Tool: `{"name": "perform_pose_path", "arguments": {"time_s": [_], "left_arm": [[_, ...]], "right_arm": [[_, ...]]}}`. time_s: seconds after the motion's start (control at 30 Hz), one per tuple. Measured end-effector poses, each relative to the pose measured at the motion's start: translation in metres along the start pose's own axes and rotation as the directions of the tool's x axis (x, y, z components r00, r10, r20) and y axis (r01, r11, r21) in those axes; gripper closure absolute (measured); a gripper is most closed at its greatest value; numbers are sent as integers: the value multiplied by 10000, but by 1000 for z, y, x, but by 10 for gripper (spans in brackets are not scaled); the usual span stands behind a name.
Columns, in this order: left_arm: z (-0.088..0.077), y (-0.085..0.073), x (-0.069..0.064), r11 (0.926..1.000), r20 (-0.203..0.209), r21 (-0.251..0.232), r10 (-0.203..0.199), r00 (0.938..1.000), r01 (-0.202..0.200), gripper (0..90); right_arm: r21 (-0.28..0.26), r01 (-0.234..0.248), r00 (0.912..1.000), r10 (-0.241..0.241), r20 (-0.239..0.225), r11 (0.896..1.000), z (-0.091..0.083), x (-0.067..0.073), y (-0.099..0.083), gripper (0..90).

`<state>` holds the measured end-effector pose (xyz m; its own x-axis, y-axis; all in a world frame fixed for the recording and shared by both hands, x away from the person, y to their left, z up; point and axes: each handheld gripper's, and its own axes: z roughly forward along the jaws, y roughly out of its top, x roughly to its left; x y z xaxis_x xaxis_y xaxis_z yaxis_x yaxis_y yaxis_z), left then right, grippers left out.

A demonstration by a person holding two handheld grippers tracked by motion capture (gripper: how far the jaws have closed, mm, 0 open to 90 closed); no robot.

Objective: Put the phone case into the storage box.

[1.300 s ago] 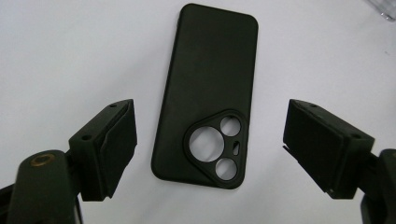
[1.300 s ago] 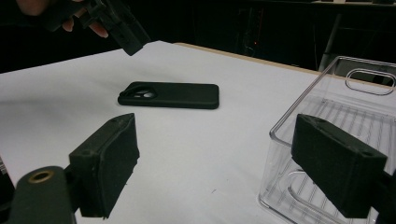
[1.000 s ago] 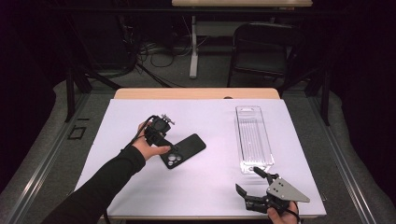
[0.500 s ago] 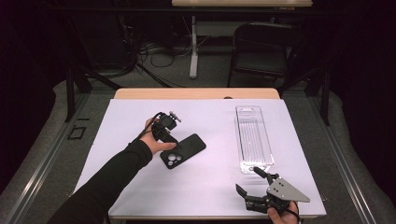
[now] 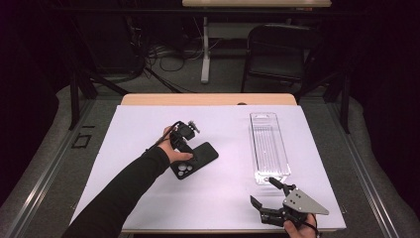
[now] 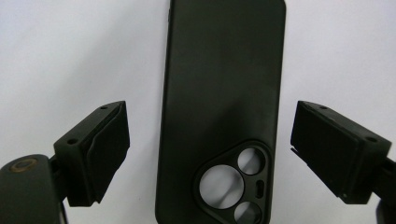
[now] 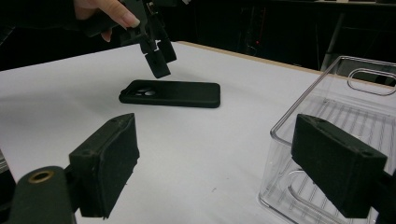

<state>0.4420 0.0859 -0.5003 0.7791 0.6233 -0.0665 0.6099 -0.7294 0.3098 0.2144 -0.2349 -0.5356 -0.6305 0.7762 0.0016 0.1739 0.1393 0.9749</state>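
- left gripper (image 5: 184, 140) is hovering wide open right over the black phone case (image 5: 195, 159), gripping nothing
- case is lying flat mid-counter
- right gripper (image 5: 270, 203) is sitting open and empty by the near edge

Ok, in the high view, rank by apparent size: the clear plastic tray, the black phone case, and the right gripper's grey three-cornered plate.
1. Clear plastic tray, clearly largest.
2. Black phone case, partly hidden by the left hand.
3. Grey three-cornered plate; it sits nearer the camera, so the gap to the case is unsure.
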Motion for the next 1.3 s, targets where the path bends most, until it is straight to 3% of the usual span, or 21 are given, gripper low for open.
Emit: {"name": "perform_pose_path", "arguments": {"time_s": [0.37, 1.1, 1.3], "left_arm": [[18, 4, -3, 9974, 72, 661, 267, 9996, -271, 60], [38, 8, -7, 9915, -75, 1191, 531, 9986, -518, 23], [40, 9, -7, 9868, -98, 1460, 719, 9974, -698, 23]], "right_arm": [[-26, 4, 10000, -4, -27, 10000, 0, 0, 0, 143], [21, 12, 10000, -11, -58, 10000, 0, 0, 0, 143], [13, 17, 10000, -17, -39, 10000, 0, 0, 0, 143]]}}
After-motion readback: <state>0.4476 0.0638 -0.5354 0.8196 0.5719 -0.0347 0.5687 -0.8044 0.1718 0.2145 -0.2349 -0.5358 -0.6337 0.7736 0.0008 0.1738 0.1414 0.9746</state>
